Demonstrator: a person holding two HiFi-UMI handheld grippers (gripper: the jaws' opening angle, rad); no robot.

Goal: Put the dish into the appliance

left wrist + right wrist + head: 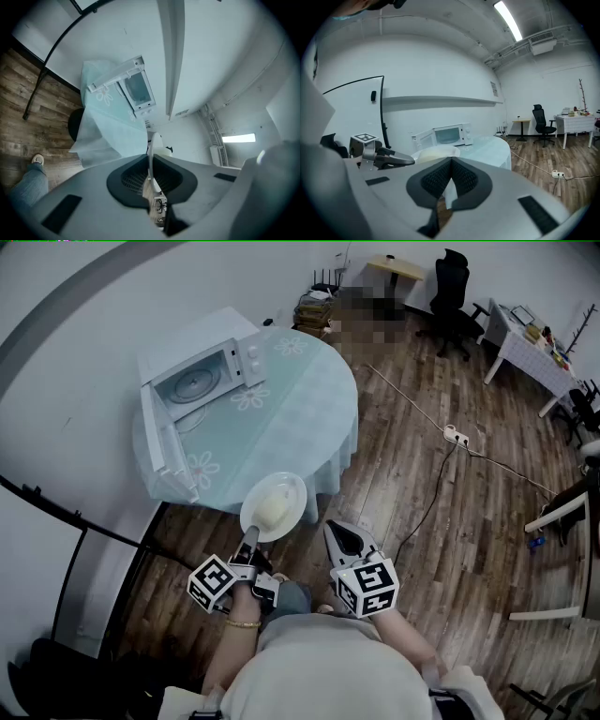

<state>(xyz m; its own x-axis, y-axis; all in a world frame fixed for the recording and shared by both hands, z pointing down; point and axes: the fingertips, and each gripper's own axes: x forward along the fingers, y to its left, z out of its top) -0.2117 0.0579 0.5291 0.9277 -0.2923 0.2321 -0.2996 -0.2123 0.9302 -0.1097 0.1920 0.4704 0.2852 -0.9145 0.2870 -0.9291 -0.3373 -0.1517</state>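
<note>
A white dish [274,505] with a pale mound of food on it hangs over the near edge of the table. My left gripper [251,532] is shut on its near rim. In the left gripper view the dish [151,150] stands edge-on between the pads. The white microwave [208,371] sits at the table's far left with its door [159,442] swung wide open and the turntable showing inside. My right gripper [336,532] hovers just right of the dish, jaws together and nothing in them. The right gripper view shows the dish [436,152] and the microwave [446,135] beyond it.
The round table [300,418] wears a light blue cloth with flower prints. A power strip [456,436] and cable lie on the wood floor to the right. An office chair [452,298] and a white desk [525,348] stand at the far side.
</note>
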